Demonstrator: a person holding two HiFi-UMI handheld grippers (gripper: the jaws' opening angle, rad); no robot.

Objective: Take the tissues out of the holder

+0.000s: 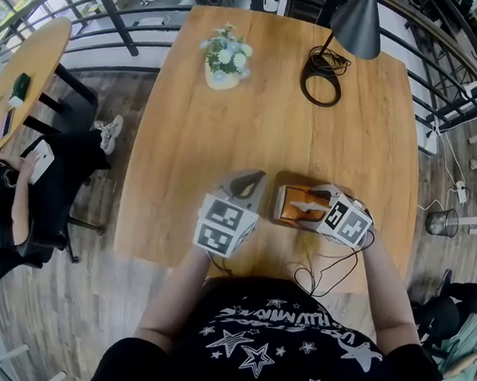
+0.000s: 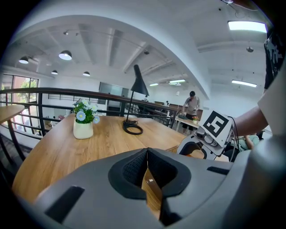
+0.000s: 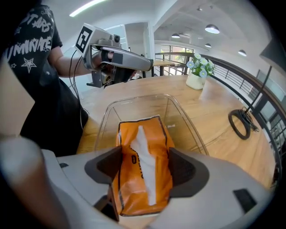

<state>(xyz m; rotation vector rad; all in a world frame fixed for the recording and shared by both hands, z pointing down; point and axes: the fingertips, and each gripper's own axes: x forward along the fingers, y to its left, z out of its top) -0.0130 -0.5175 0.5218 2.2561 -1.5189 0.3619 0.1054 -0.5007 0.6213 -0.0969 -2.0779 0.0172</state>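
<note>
An orange tissue pack (image 3: 134,138) with white tissue showing through its slit lies in a clear plastic holder (image 3: 134,99) on the wooden table (image 1: 218,138). My right gripper (image 3: 145,163) points steeply down over it. It is open at its widest, with the pack between the two pads and no clear squeeze on it. In the head view the pack (image 1: 293,206) sits under the right gripper (image 1: 304,207) near the table's front edge. My left gripper (image 1: 252,178) hovers just left of the holder, shut with nothing in it (image 2: 146,154).
A vase of flowers (image 1: 226,59) stands at the far middle of the table. A black lamp (image 1: 357,20) and its coiled cable (image 1: 320,80) are at the far right. A railing runs behind the table. A person sits at another table (image 1: 9,203) to the left.
</note>
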